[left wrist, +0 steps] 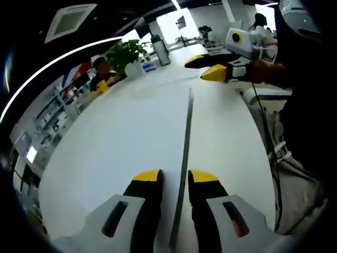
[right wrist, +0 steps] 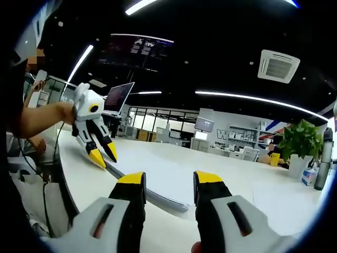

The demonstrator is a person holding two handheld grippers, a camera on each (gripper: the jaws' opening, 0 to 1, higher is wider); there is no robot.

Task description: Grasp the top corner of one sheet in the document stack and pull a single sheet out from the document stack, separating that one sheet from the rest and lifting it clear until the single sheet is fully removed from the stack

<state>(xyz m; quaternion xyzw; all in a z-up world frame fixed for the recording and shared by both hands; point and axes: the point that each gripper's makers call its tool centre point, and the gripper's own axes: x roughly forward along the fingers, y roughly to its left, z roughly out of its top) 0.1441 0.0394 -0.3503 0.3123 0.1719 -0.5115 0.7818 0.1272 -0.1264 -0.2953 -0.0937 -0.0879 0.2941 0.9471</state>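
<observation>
The document stack shows edge-on as a thin dark line [left wrist: 184, 147] running away between my left gripper's [left wrist: 175, 176] jaws, which stand apart on either side of it. In the right gripper view the same edge is a grey strip [right wrist: 147, 195] on the white table [right wrist: 237, 174]. It runs from the left gripper's [right wrist: 104, 156] yellow tips to the gap between my right gripper's [right wrist: 169, 179] jaws, which are open. In the left gripper view the right gripper [left wrist: 205, 67] hovers just past the line's far end, jaws parted. Whether any tip touches paper is unclear.
A potted plant [left wrist: 126, 52] and a dark bottle [left wrist: 160, 50] stand at the table's far side, with people seated beyond. A cable [left wrist: 271, 142] hangs by the table's right edge. A person's forearm [right wrist: 42, 118] holds the left gripper; a laptop [right wrist: 118, 97] stands behind it.
</observation>
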